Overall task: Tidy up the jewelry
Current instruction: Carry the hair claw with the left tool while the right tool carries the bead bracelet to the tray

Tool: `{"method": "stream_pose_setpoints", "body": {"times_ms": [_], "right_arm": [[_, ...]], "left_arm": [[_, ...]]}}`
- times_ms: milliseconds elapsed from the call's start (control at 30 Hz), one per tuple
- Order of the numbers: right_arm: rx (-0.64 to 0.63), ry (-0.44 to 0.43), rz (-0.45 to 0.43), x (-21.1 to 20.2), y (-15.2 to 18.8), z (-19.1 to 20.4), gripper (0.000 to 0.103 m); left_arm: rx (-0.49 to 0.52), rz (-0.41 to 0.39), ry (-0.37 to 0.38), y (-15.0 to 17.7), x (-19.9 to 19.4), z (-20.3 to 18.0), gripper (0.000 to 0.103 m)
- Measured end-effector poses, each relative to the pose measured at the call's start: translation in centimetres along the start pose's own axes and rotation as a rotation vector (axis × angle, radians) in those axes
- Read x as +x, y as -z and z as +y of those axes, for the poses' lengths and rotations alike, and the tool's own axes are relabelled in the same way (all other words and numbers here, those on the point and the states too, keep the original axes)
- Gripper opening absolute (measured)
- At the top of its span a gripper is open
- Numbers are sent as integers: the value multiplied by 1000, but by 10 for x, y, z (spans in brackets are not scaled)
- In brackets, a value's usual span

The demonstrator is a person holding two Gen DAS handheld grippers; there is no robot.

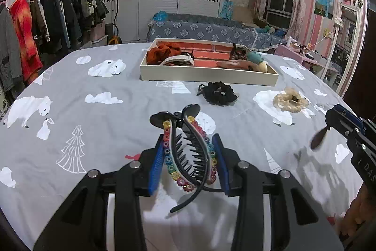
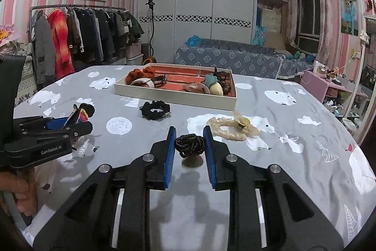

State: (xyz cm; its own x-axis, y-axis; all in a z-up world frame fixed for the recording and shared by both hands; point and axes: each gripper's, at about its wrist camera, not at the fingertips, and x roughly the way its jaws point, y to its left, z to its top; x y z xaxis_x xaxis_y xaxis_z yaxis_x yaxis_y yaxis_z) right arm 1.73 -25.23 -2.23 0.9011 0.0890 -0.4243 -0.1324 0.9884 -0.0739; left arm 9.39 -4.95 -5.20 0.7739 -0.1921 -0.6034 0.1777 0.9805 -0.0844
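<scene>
tray (image 1: 206,75): already holding scrunchies and clips, far side
left gripper (image 1: 190,157): clamping the rainbow banana clip (image 1: 188,147)
right gripper (image 2: 189,145): pinching a brown braided hair tie (image 2: 189,144)
left to go: black scrunchie (image 1: 219,93), blonde braided hair tie (image 1: 290,100) lying nearby

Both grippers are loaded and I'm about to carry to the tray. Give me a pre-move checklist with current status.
1. Left gripper clamped on the rainbow hair clip: ok.
2. Right gripper shut on the dark braided hair tie: ok.
3. Grippers apart from each other: ok.
4. Free floor space in the tray: ok, red middle strip is bare.
5. Path over the black scrunchie and beige scrunchie: ok only if both loads are lifted above them.
6. Hair tie's dangling charm secure: cannot tell.
</scene>
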Motion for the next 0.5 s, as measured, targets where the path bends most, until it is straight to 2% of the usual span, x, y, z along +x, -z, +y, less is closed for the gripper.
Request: {"method": "stream_pose_setpoints", "body": {"times_ms": [500], "right_arm": [[-3, -4, 13, 2, 0, 1, 23]], "left_arm": [[59, -53, 3, -2, -12, -11, 40]]}}
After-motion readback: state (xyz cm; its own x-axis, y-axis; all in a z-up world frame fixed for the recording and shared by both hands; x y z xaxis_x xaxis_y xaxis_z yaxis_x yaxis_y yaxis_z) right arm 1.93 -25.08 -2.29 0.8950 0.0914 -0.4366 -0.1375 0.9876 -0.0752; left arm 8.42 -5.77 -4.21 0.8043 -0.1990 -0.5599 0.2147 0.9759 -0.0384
